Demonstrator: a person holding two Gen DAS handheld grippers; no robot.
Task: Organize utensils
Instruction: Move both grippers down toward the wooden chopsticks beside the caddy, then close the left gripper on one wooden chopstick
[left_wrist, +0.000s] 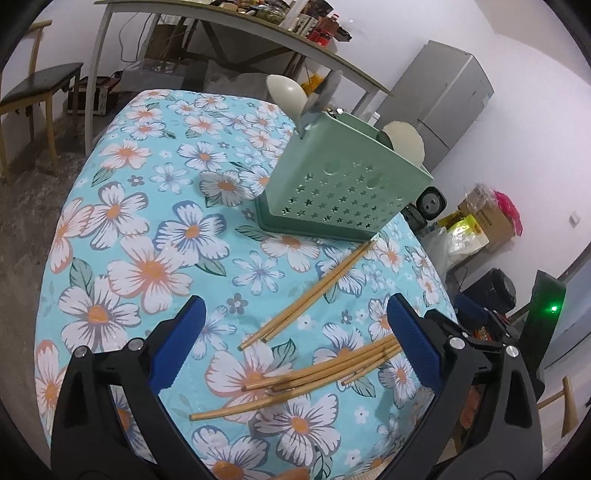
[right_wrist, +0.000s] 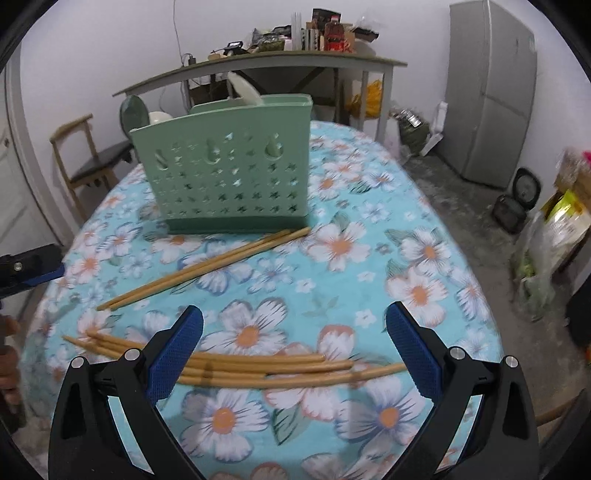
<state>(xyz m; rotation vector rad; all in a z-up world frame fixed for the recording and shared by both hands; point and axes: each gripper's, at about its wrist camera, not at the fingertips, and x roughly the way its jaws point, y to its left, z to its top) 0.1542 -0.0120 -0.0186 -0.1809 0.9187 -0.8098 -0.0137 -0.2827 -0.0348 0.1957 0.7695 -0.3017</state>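
Observation:
A green perforated utensil holder (left_wrist: 340, 184) (right_wrist: 232, 173) stands on the floral tablecloth with spoons (left_wrist: 288, 94) sticking out of it. Three chopsticks (left_wrist: 310, 295) (right_wrist: 207, 266) lie in front of the holder. Nearer to me lies a loose bundle of several chopsticks (left_wrist: 325, 369) (right_wrist: 258, 365). My left gripper (left_wrist: 295, 328) is open above the cloth, and the near bundle's ends pass under its right finger. My right gripper (right_wrist: 295, 332) is open too, hovering over the near bundle with nothing pressed between its pads. The left gripper (right_wrist: 29, 269) also shows at the left edge of the right wrist view.
The round table's cloth (left_wrist: 147, 221) (right_wrist: 406, 258) drops off at its edges close by. A chair (right_wrist: 88, 158) stands behind the table, a grey fridge (right_wrist: 491, 96) at the back right, a cluttered side table (right_wrist: 280, 62) by the wall, and bags and boxes (right_wrist: 554, 229) on the floor.

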